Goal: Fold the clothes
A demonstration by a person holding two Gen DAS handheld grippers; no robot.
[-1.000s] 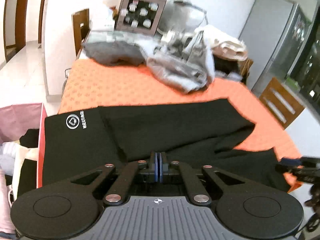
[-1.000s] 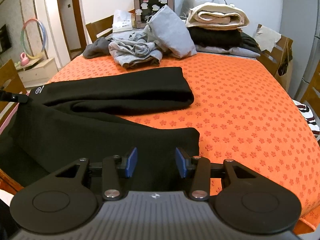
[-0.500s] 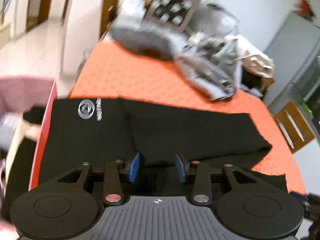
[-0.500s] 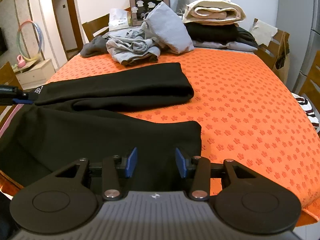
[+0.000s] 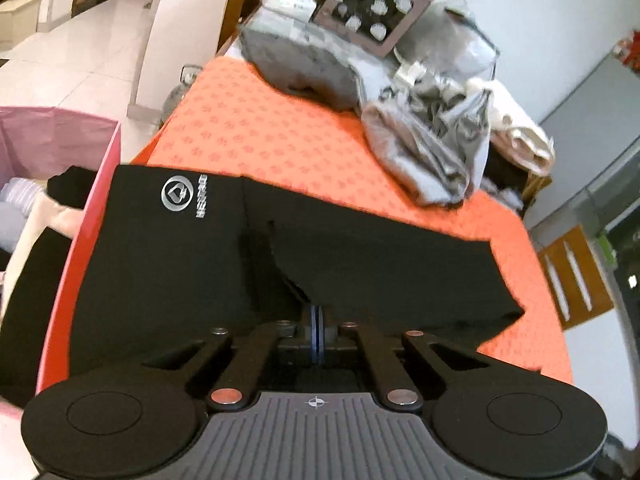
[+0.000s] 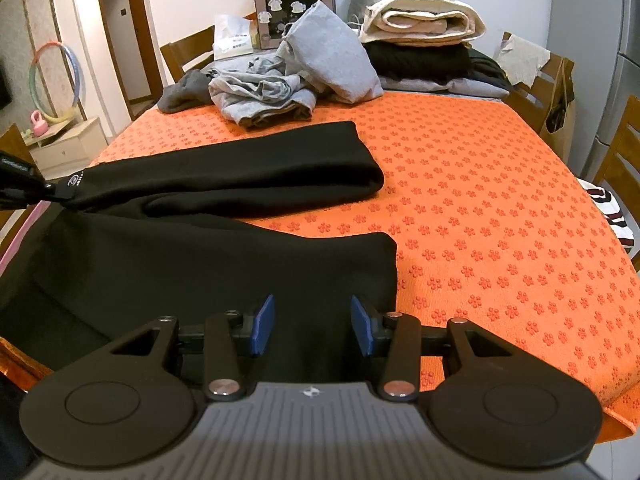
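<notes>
Trousers (image 6: 224, 240), black, lie across the near-left part of an orange mat (image 6: 480, 200) on the table, the waist end hanging toward the left edge and both legs running right. The far leg (image 6: 240, 176) lies flat with its cuff near mid-mat; the near leg (image 6: 280, 264) ends just ahead of the right gripper (image 6: 312, 324). A silver logo (image 5: 180, 196) shows near the waistband.

Left gripper (image 5: 317, 320) has its blue pads pressed together, pinching a raised fold of the black cloth at the crotch seam; the fabric peaks up into the closed tips. From the right view that same gripper (image 6: 24, 188) appears at the far left, gripping the waist end. The right gripper's pads stand apart above the near leg, touching nothing; cloth lies beneath the gap.

Beside the table's left edge stands a pink bin (image 5: 60, 128). In it are a striped pale item, a cream piece and something black, all partly hidden.

At the far end of the table sit loose grey clothes (image 6: 280, 84), a stack (image 6: 424, 52) with a cream roll on top of dark folded pieces, and a carton (image 6: 292, 0) with stickers. A paper bag (image 6: 560, 100) hangs on a chair at the right; whether it holds anything I cannot tell.
</notes>
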